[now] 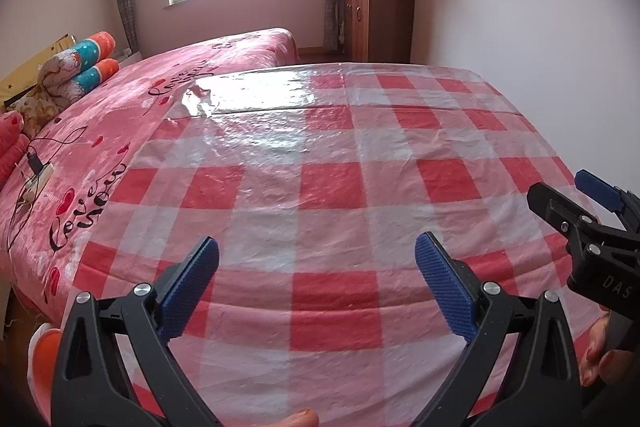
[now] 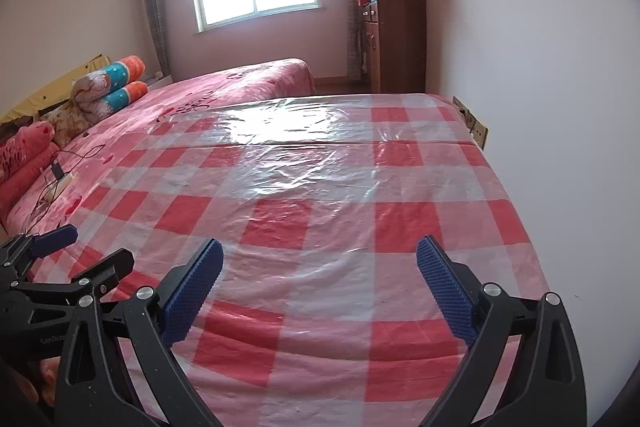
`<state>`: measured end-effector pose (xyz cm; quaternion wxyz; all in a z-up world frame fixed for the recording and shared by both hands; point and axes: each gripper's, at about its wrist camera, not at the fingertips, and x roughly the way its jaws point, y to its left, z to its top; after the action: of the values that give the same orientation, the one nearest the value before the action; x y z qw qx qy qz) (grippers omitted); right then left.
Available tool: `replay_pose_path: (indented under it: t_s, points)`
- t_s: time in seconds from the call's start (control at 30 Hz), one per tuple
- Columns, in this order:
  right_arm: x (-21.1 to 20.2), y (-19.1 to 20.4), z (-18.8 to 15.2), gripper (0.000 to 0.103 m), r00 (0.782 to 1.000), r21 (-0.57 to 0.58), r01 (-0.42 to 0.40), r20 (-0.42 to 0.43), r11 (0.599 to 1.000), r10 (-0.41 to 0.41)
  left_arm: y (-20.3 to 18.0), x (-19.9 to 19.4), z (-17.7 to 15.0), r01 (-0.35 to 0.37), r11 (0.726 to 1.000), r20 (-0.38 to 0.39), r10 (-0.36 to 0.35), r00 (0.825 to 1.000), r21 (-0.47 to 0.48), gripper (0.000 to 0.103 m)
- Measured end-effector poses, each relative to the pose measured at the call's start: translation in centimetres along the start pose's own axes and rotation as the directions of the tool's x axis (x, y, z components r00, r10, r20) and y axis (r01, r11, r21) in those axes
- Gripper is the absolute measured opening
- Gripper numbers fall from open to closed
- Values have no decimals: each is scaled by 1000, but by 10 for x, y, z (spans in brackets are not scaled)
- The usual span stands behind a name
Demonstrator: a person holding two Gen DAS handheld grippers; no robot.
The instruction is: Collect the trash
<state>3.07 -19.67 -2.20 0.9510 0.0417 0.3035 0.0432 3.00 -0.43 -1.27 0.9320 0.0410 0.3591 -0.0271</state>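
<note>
A table covered by a red-and-white checked plastic cloth (image 1: 320, 163) fills both views; it also shows in the right wrist view (image 2: 340, 195). No trash shows on it in either view. My left gripper (image 1: 317, 259) is open and empty above the near part of the cloth. My right gripper (image 2: 320, 261) is open and empty too, over the near right part. The right gripper also shows at the right edge of the left wrist view (image 1: 568, 195), and the left gripper at the left edge of the right wrist view (image 2: 86, 247).
A bed with a pink cover (image 1: 132, 115) adjoins the table on the left, with rolled bedding (image 1: 84, 63) and a charger with cables (image 1: 36, 167). A wooden cabinet (image 1: 380, 15) with a folded quilt stands at the far wall. A wall (image 2: 560, 107) with a socket (image 2: 474, 125) borders the table's right.
</note>
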Motion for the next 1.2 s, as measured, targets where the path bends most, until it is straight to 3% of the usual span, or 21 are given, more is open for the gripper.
replay_pose_path:
  t_s: [0.4, 1.2]
  points:
    - [-4, -20, 0, 96, 999, 13, 37, 16, 999, -37, -21, 2, 7, -3, 1000, 11, 2, 1000, 3, 99]
    - [-3, -37, 1, 96, 999, 54, 29, 11, 998, -30, -43, 17, 8, -22, 999, -7, 22, 1000, 38, 99]
